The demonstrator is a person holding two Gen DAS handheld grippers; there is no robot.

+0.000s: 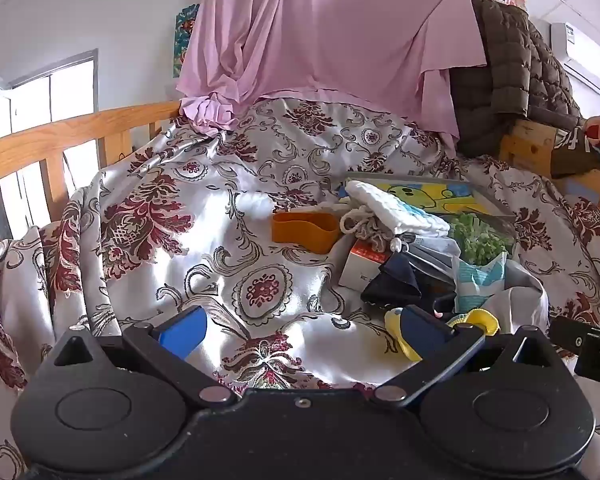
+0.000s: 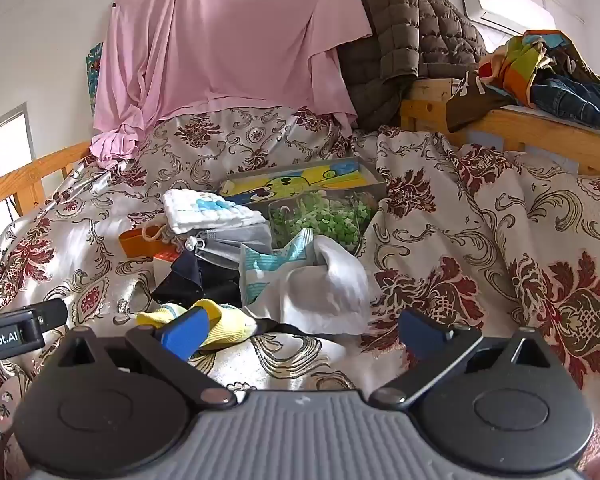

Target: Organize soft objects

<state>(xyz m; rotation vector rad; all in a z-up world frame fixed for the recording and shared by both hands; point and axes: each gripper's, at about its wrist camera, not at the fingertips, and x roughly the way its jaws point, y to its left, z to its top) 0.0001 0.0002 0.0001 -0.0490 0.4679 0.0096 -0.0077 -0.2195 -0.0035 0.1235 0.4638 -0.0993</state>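
Satin floral bedspread (image 1: 204, 248), wood bed rail (image 1: 60, 136), pink sheet (image 1: 324, 32) on wall, AC unit (image 2: 500, 0)

Pink sheet (image 2: 228, 40), puffer jacket (image 2: 412, 32), perhaps air conditioner (image 2: 500, 0).

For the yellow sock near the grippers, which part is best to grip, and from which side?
Grip the yellow sock at its ribbed cuff end, coming from the near side with the open right gripper. That end lies flat on the bedspread, clear of the pile behind.
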